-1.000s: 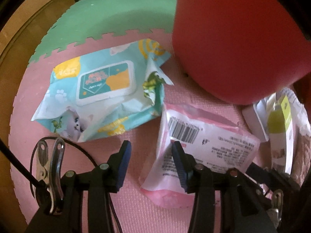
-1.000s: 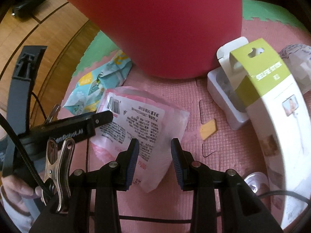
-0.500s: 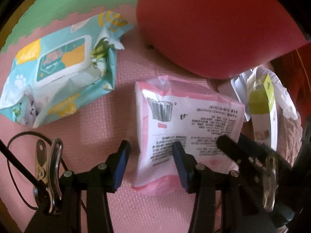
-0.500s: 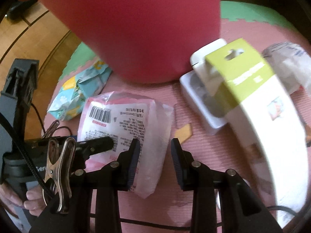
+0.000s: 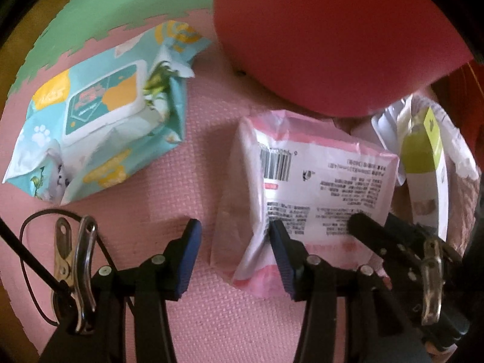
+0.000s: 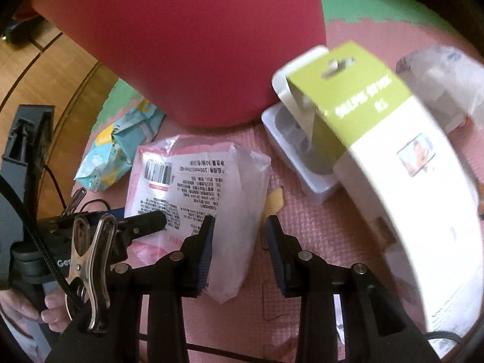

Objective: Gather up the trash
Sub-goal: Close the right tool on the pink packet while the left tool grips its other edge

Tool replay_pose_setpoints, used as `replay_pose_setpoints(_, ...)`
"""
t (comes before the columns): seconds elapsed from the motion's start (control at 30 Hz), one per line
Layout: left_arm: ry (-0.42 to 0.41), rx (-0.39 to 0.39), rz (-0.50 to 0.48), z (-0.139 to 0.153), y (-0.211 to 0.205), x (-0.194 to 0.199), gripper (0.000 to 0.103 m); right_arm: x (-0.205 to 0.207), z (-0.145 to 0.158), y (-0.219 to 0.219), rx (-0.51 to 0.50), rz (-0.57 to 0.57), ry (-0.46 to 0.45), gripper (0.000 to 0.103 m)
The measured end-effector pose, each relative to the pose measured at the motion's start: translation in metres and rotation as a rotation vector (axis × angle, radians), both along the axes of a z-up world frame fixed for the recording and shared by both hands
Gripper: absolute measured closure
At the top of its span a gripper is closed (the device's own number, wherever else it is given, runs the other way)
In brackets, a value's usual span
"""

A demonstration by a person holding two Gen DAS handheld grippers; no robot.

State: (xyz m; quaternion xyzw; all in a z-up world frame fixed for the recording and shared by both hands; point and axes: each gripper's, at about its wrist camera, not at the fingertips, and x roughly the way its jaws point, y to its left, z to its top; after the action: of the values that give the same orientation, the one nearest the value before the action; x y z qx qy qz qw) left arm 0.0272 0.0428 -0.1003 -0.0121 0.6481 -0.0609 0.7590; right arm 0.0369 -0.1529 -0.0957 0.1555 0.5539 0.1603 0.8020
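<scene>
Now the pink packet point(image 5: 305, 187) is seen flat on the pink mat point(image 5: 187, 317), by the red bin point(image 6: 193, 45). Both jaws are held wide, around its two near edges. It looks light, soft and slippery, so an edge should be pinched.

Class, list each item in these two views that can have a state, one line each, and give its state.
left gripper: open, around pink packet's edge
right gripper: open, over packet's clear end
pink packet: flat, label up
wipes pack: lid shut, crumpled
selfie stick box: lying, flap raised
red bin: upright
</scene>
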Motion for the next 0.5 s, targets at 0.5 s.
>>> replay_pose_setpoints(0.5, -0.008, 0.041, -0.035, -0.009, -0.036, 0.004, 0.049, -0.009, -0.002, 0.002, 0.01, 0.005, -0.031, 0.068)
